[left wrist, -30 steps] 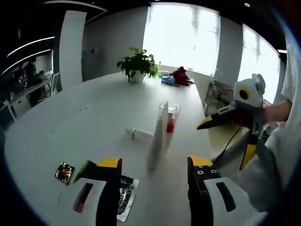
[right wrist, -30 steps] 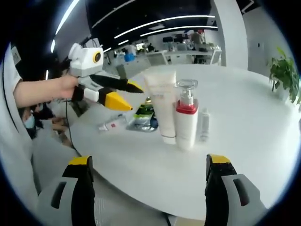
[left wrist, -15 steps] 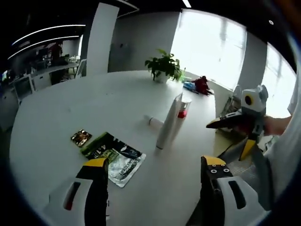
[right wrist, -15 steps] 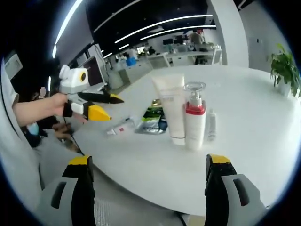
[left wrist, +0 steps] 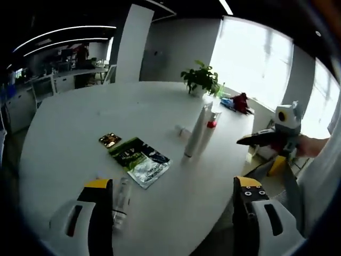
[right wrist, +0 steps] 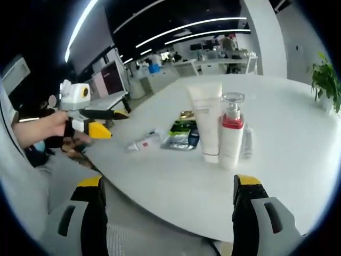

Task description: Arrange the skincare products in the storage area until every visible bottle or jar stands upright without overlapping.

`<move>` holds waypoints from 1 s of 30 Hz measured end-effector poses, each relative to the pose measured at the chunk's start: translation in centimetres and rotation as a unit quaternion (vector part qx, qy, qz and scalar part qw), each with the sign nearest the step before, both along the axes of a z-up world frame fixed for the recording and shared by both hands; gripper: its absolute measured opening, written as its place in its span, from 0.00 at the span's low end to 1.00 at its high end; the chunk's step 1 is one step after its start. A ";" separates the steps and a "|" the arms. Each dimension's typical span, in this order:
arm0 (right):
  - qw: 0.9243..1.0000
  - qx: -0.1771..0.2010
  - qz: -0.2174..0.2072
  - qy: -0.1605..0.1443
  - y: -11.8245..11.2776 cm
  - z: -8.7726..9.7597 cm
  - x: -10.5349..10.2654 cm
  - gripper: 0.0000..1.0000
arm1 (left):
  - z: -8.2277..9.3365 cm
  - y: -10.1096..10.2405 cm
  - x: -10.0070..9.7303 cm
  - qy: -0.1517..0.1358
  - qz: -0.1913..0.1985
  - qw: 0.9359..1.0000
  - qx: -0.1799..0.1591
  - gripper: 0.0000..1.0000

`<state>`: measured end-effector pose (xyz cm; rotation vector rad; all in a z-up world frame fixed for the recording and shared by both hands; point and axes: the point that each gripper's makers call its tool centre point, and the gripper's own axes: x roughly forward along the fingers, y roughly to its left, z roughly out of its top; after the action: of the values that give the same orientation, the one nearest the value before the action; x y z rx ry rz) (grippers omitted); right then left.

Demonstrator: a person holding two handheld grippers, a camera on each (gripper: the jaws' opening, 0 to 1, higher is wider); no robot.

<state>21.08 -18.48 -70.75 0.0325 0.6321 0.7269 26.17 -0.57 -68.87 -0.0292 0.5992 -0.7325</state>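
Right gripper view: two upright bottles (right wrist: 220,128).

Pump bottle (left wrist: 212,118) partly behind tube (left wrist: 195,131)

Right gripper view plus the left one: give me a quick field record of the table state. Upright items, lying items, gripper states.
upright: white tube standing on its cap; pump bottle with red collar, right beside it
lying flat: small tube near the table edge; slim tube behind the pump bottle
other items: sachets flat on the white table
plant: far side of table
left hand-held gripper: open, holding nothing
right hand-held gripper: open, holding nothing
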 end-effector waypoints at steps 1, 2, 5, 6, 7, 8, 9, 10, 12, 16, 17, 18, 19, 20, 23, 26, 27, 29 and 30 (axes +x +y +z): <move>1.000 -0.002 0.002 0.001 0.0 -0.1 -0.1 0.99 | 0.0 0.3 -0.2 0.000 0.004 1.000 -0.001 0.87; 1.000 -0.003 0.003 0.001 -0.1 -0.2 -0.1 0.99 | 0.1 0.6 -0.5 0.000 0.009 1.000 -0.001 0.87; 1.000 -0.006 0.007 -0.001 -0.1 -0.4 -0.2 0.99 | 0.3 1.7 -1.3 -0.001 0.025 1.000 -0.003 0.87; 1.000 -0.006 0.009 -0.001 0.0 -0.4 -0.2 0.98 | 0.4 1.9 -1.6 -0.001 0.030 1.000 -0.004 0.87; 1.000 -0.006 0.011 -0.001 0.0 -0.4 -0.2 0.98 | 0.4 2.3 -2.1 0.000 0.034 0.999 -0.005 0.87; 1.000 -0.007 0.011 -0.001 0.1 -0.4 -0.3 0.98 | 0.3 2.6 -2.3 0.001 0.037 0.999 -0.005 0.88; 1.000 -0.012 0.013 -0.003 0.1 -0.5 -0.3 0.98 | 0.3 3.1 -2.7 0.002 0.044 0.999 -0.003 0.88; 1.000 -0.015 0.015 -0.004 0.1 -0.6 -0.4 0.98 | 0.2 3.3 -3.0 0.002 0.048 0.999 -0.003 0.88; 1.000 -0.020 0.017 -0.002 0.1 -0.9 -0.5 0.98 | 0.2 3.7 -3.8 0.003 0.058 0.998 -0.003 0.88; 1.000 -0.025 0.018 -0.006 0.1 -0.8 -0.6 0.97 | 0.1 4.5 -4.8 0.005 0.084 0.996 -0.006 0.88; 0.999 -0.026 0.018 -0.006 0.1 -0.9 -0.6 0.97 | 0.1 4.6 -5.0 0.005 0.088 0.996 -0.007 0.88; 0.999 -0.030 0.018 -0.007 0.0 -1.0 -0.6 0.97 | 0.2 4.7 -5.3 0.006 0.093 0.996 -0.009 0.88; 0.999 -0.033 0.020 -0.007 0.0 -1.0 -0.6 0.97 | 0.2 4.7 -5.5 0.006 0.097 0.995 -0.011 0.88; 0.999 -0.033 0.020 -0.005 0.0 -1.0 -0.7 0.97 | 0.1 4.9 -5.6 0.007 0.101 0.995 -0.013 0.89; 0.999 -0.029 0.017 -0.006 -0.1 -1.0 -0.6 0.96 | -0.1 5.1 -6.0 0.014 0.107 0.994 -0.020 0.88; 0.999 -0.035 0.019 -0.006 -0.2 -1.2 -0.7 0.96 | -0.2 5.1 -6.4 0.012 0.111 0.993 -0.023 0.88; 0.999 -0.038 0.022 -0.007 -0.1 -1.2 -0.8 0.96 | -0.3 5.1 -6.5 0.013 0.111 0.993 -0.023 0.88; 0.999 -0.039 0.023 -0.007 -0.1 -1.2 -0.8 0.96 | -0.7 5.1 -6.6 0.014 0.112 0.993 -0.023 0.88; 0.999 -0.039 0.024 -0.008 -0.1 -1.2 -0.7 0.96 | -0.8 5.0 -6.7 0.011 0.112 0.993 -0.023 0.88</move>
<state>20.39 -18.53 -71.94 -0.0612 0.6473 0.7478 19.45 4.43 -69.64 -0.1445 0.5901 -0.5292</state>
